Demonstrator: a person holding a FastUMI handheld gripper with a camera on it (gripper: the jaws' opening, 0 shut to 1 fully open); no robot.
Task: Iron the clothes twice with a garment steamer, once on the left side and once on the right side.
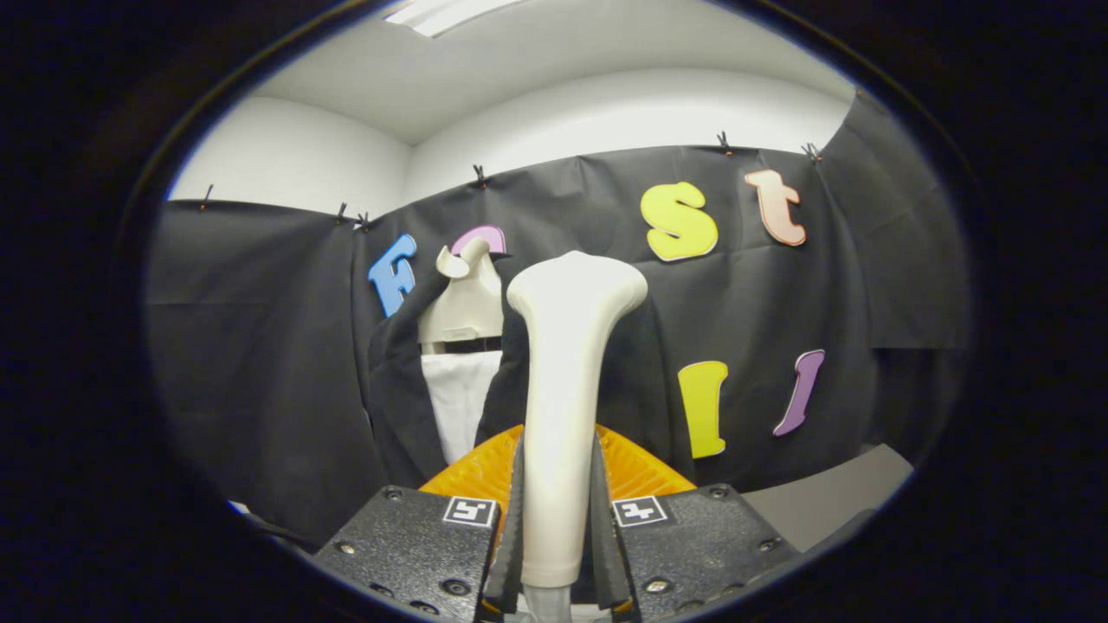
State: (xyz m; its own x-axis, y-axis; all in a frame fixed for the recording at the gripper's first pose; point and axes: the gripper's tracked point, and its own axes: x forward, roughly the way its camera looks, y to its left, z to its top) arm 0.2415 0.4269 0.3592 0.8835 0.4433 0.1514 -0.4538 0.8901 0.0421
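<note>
Gripper view: the cream garment steamer (563, 407) stands upright between the fingers (512, 528) of the tool (558, 536), both clamped on its handle. Its lower end is cut off below them. Beyond, a dark jacket (407, 407) over a white shirt (459, 407) hangs on a mannequin (463, 303), partly hidden by the steamer. An orange ribbed piece (472, 472) sits behind the fingers. A grey desk (822, 502) lies to the right.
</note>
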